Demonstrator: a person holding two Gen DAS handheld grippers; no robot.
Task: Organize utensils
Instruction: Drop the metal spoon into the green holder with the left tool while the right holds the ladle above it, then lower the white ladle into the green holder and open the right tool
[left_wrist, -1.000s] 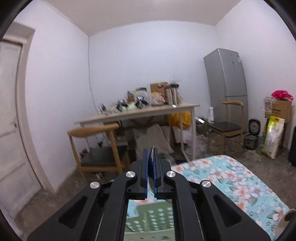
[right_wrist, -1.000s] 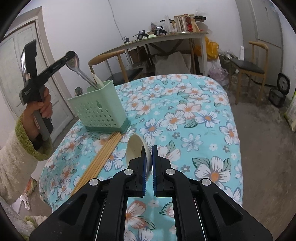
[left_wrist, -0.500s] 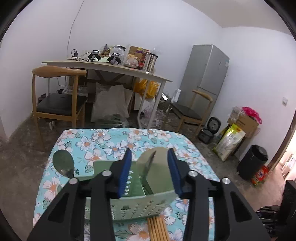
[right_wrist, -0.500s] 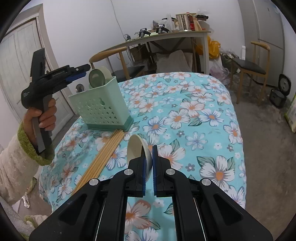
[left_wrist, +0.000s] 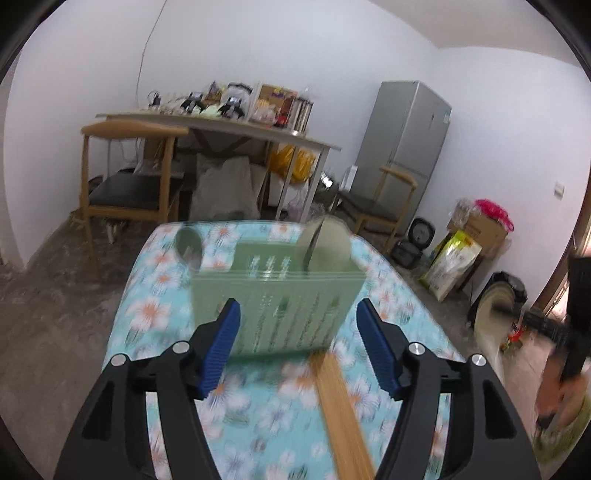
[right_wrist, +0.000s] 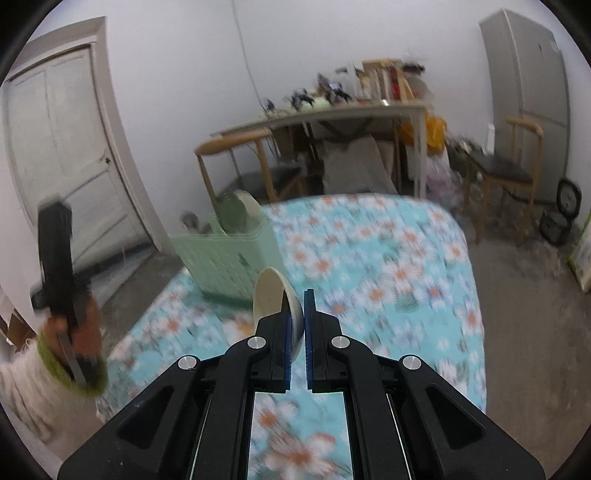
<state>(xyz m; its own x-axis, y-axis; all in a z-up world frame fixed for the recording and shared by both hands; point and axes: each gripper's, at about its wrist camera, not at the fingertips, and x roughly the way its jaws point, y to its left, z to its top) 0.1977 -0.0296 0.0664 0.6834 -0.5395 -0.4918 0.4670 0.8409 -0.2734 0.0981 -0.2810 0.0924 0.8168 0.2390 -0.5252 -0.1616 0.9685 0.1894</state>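
A pale green perforated utensil basket (left_wrist: 275, 310) stands on the flowered tablecloth (left_wrist: 258, 413); it also shows in the right wrist view (right_wrist: 225, 266). A metal spoon (left_wrist: 189, 243) and a green dish (left_wrist: 327, 243) stick up out of it. A bundle of wooden chopsticks (left_wrist: 341, 417) lies on the cloth in front of the basket. My left gripper (left_wrist: 297, 343) is open and empty, just in front of the basket. My right gripper (right_wrist: 295, 314) is shut on a cream bowl (right_wrist: 273, 299), held on edge above the cloth to the right of the basket.
Beyond the table stand a wooden chair (left_wrist: 129, 177), a cluttered desk (left_wrist: 236, 122), a second chair (left_wrist: 376, 206) and a grey fridge (left_wrist: 406, 147). A white door (right_wrist: 62, 147) is on the left. Bags and a rice cooker (left_wrist: 417, 243) sit on the floor.
My left gripper has let the spoon go into the basket, opened wide and drawn back and down in front of it. My right gripper has lifted the bowl and moved towards the basket.
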